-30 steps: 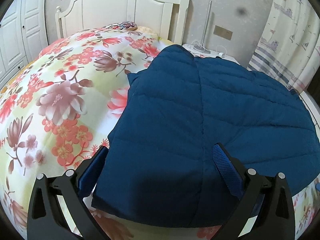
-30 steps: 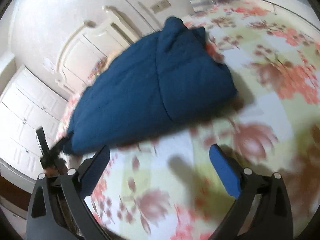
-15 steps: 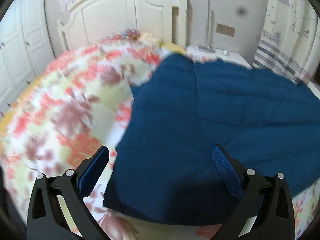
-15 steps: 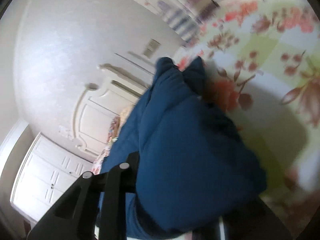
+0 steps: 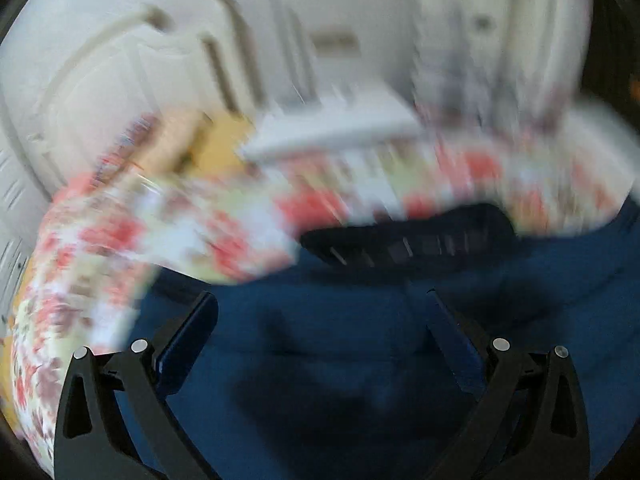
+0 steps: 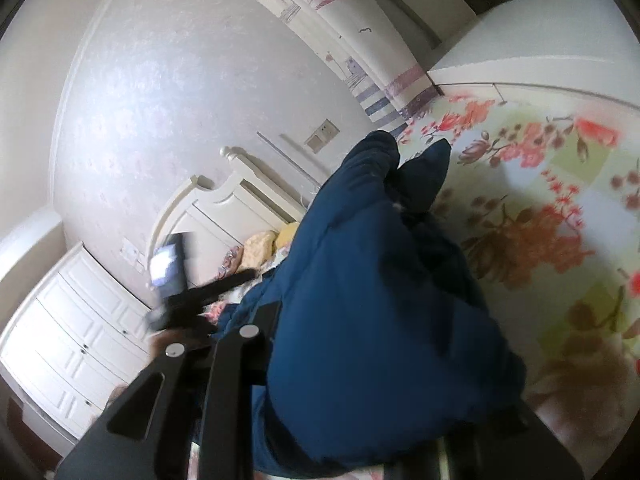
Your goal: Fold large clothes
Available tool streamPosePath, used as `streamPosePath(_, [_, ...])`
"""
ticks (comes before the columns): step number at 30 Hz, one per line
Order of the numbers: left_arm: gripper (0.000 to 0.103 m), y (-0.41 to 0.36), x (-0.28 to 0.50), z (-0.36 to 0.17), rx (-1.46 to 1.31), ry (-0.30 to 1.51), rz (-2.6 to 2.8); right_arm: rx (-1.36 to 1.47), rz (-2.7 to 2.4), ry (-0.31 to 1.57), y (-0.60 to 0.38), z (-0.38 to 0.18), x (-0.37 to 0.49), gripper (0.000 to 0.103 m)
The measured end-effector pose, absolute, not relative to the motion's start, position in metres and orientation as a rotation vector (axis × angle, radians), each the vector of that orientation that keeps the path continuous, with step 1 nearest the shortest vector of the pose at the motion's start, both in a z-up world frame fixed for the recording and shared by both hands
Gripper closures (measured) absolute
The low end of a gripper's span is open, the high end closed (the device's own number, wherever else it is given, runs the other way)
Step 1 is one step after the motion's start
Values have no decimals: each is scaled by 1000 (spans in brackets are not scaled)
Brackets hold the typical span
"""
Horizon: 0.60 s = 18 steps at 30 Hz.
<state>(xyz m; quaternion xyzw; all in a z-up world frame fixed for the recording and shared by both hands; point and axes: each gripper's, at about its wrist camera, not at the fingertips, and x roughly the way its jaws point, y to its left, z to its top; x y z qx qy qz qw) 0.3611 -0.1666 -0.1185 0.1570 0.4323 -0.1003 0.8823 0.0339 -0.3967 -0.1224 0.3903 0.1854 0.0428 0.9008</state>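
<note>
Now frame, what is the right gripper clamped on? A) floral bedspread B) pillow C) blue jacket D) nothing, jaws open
C: in the right wrist view the blue jacket bunches up out of the right gripper, whose jaws have closed on a fold of it; the floral bedspread lies free beyond.

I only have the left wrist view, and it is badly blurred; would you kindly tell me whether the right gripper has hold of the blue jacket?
Observer: Yes. The right gripper has just been closing its jaws, and it is shut on a bunched fold of the blue jacket.
Operator: Thank you. Is that fold up off the bed?
Observer: It looks raised towards the camera; the flowered bed cover lies flat beside and beyond it.
</note>
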Motion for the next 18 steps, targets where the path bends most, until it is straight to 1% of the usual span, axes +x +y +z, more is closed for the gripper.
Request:
streamPosePath(1, [4,-177,361,-135,396,913,-204,793,89,388,-396,-121,36,81])
streamPosePath(2, [4,-175,358,-133,390,875,-200,776,87,393,-394,-120,37,81])
streamPosePath(4, [5,-162,353,-125,342,883,-216,745,83,384,-393,-118,38,81])
streamPosePath(7, [5,-126,296,-92,298,737,-247,730,79,379,-394,-117,40,81])
streamPosePath(9, [5,-111,256,-90,311,697,-294,721,68,375,-393,-117,41,81])
streamPosePath(10, [5,-103,226,-99,334,691,-330,721,64,374,-393,-116,43,81])
streamPosePath(12, [5,-102,191,-122,380,712,-376,715,57,372,-390,-111,48,81])
streamPosePath(13, [5,-97,168,-136,376,661,-356,701,57,376,-386,-108,51,81])
streamPosePath(16, [5,-86,140,-144,384,621,-357,577,30,359,-361,-85,59,81])
streamPosePath(18, [5,-74,132,-140,385,675,-397,486,21,349,-339,-64,63,81])
